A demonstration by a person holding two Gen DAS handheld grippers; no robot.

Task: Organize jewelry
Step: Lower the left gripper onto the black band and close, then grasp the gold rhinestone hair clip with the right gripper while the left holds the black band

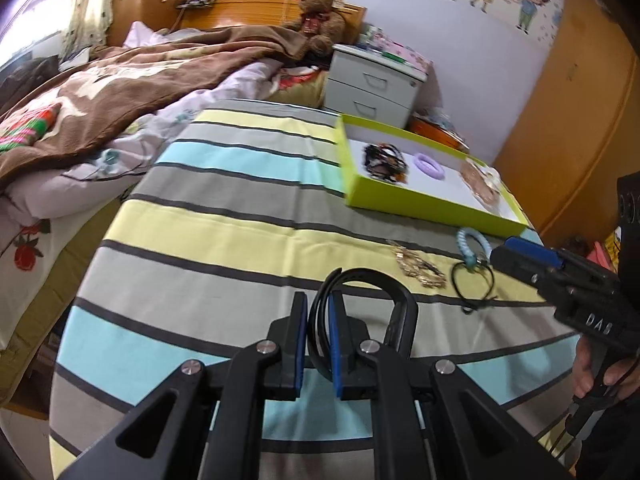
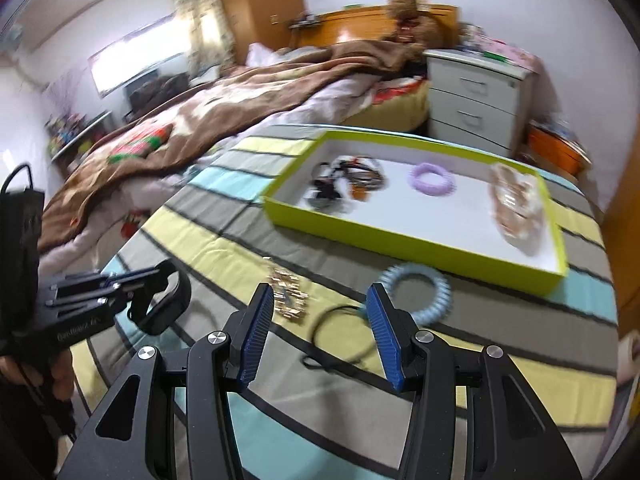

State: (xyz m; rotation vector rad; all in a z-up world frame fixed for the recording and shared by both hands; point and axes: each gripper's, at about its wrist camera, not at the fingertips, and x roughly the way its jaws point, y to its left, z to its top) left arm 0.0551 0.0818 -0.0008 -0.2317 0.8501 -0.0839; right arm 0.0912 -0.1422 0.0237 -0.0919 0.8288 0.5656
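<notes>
The right wrist view is blurred, so the dark tangle [image 2: 344,180] at the left end of the green-rimmed tray [image 2: 400,236] reads only as a heap of black and brown bands; its pieces cannot be counted. The left wrist view shows the same heap more sharply, yet the strands overlap too much to separate. The beige pile [image 2: 514,204] at the tray's right end is likewise a smear, and in the left wrist view the tray rim hides part of it.

The left gripper [image 1: 318,320], low in the centre of its own frame, is clamped on a black band [image 1: 384,292], which loops up and to the right of the blue pads; its lower end is hidden behind the fingers. The right gripper [image 2: 320,320] stands with its jaws apart and nothing between the pads.

Counted: one tray holding one purple ring [image 2: 430,174] between the two heaps. On the striped cloth [image 1: 200,240] in front of the tray lie three loose pieces: one gold chain [image 1: 420,270], one pale blue ring [image 1: 474,246] and one thin black cord loop [image 1: 472,284], the ring and the cord overlapping. A hand [image 1: 596,376] is cut off at the right edge of the left wrist view.
</notes>
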